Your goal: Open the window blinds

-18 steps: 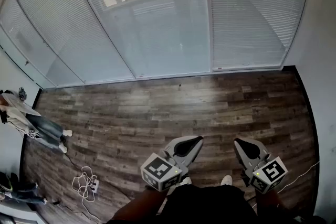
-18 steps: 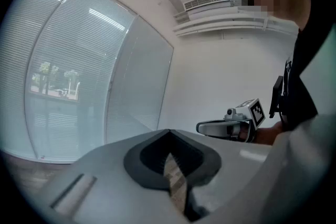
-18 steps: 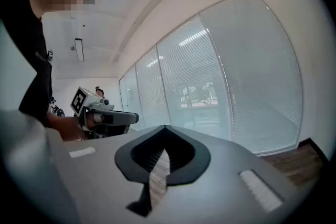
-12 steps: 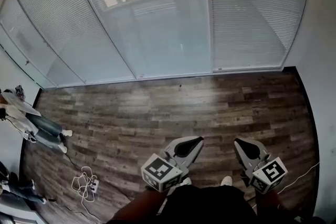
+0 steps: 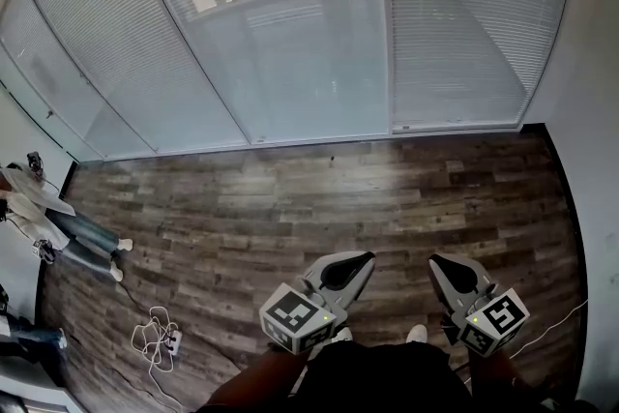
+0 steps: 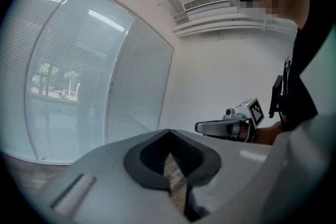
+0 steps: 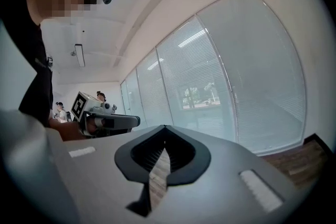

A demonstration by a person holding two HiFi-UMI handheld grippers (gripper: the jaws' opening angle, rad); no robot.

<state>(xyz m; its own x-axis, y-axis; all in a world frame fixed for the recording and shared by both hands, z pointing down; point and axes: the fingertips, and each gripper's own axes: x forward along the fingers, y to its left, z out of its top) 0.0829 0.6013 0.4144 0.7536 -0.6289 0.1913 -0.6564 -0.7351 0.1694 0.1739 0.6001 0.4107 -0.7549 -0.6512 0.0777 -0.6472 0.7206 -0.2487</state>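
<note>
The dark, weathered wood-plank floor (image 5: 319, 198) runs right up to the foot of the glass wall. Low on the left a loose tangle of white cable with a small power strip (image 5: 155, 339) lies on the boards — near it stands a person in jeans and white shoes (image 5: 82, 232). A thin pale cord (image 5: 559, 322) trails along the right edge.

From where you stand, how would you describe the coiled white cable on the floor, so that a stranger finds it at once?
Start at the wall of window blinds and come down the wooden floor to its left side, near the person in jeans. There lies the white cable, a loose tangle of loops, and it is the only tangled thing on the dark planks.
</note>
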